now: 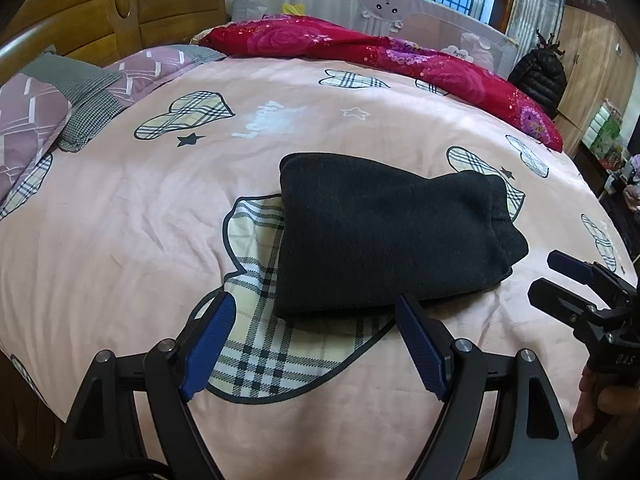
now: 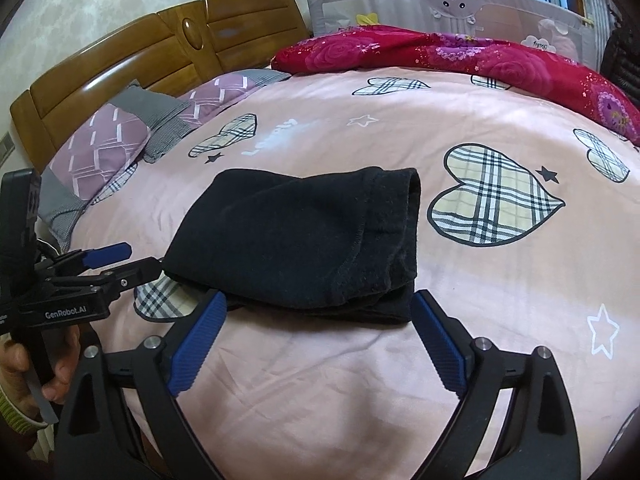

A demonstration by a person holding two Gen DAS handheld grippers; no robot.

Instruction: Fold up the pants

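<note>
Pants (image 1: 384, 236) look fully folded, lying mid-bed (image 1: 120, 220) w/ both my grippers, left (image 1: 316, 344) & right (image 2: 320, 344), spread wide, holding nothing, so next I'd prob just tidy edges.

Both grippers held low & level, side by side. Left gripper (image 1: 314, 312) jaws spread wide, nothing between. Right gripper (image 2: 318, 312) same, jaws wide apart, empty. Bare fingers (image 2: 60, 376) wrap left handle.
</note>
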